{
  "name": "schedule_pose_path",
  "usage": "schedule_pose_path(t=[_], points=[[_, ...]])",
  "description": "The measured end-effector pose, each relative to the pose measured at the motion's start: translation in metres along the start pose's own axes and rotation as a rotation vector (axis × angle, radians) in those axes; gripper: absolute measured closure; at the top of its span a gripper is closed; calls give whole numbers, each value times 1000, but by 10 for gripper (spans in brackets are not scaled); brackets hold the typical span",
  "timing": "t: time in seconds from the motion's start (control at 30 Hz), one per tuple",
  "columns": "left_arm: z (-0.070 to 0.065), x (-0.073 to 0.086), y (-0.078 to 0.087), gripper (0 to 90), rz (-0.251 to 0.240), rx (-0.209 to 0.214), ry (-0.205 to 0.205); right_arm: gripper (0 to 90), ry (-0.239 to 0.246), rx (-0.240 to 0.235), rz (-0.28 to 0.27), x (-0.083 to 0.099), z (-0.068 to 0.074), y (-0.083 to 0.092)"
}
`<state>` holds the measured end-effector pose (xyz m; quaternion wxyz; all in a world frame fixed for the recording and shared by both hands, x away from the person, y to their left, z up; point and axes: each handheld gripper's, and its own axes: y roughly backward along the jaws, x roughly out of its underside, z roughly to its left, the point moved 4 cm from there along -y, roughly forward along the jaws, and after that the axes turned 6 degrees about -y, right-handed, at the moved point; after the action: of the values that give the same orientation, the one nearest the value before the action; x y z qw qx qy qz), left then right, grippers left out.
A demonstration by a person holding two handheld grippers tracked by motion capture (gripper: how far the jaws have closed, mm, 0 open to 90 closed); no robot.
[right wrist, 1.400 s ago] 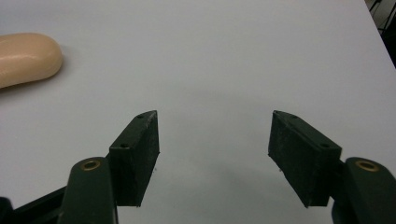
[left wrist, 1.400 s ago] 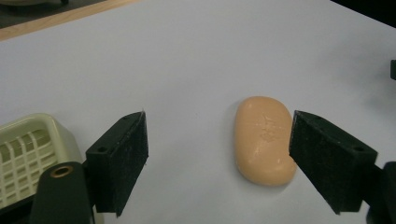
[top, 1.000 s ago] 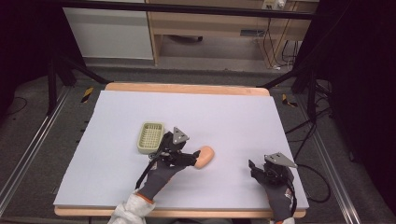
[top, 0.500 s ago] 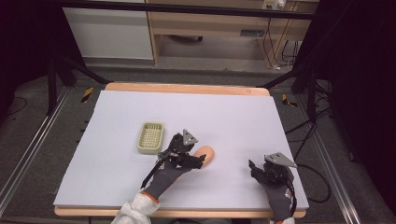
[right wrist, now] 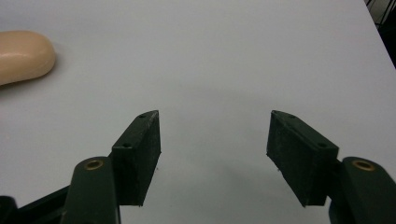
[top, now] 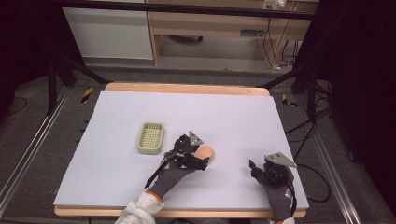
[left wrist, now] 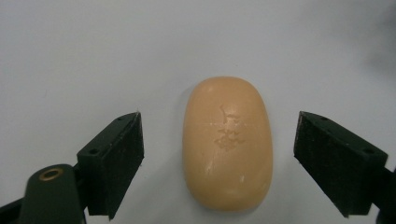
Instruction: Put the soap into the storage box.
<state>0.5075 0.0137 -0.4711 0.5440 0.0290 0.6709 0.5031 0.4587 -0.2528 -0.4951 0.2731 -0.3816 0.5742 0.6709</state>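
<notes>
A peach-coloured oval bar of soap (left wrist: 227,145) lies flat on the white table top; it also shows in the high view, soap (top: 206,152), and at the left edge of the right gripper view, soap (right wrist: 21,55). My left gripper (top: 198,156) stands open over it, its two black jaws either side of the bar with gaps on both sides, left gripper (left wrist: 219,161). A pale green slotted soap dish (top: 151,137) sits to the left of it, apart. My right gripper (top: 261,170) rests near the front right, open with nothing between its jaws, right gripper (right wrist: 215,135).
The white table top (top: 224,116) has a wooden rim (top: 187,88) at the back. Black stand legs and cables lie on the floor at both sides. A cabinet stands behind the table.
My left gripper has moved right, away from the soap dish, and now straddles the soap. The right gripper has stayed where it was.
</notes>
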Motion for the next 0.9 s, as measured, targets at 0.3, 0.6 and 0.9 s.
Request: schedule_pose_path(t=[0.3, 0.6, 0.9], points=[[-2, 0, -10, 145, 19, 3, -8, 361, -1, 3, 3, 0, 0, 0], [-3, 1, -19, 152, 47, 12, -8, 365, -2, 1, 5, 0, 0, 0], [-5, 3, -29, 181, 82, 23, -15, 369, -5, 2, 5, 0, 0, 0]])
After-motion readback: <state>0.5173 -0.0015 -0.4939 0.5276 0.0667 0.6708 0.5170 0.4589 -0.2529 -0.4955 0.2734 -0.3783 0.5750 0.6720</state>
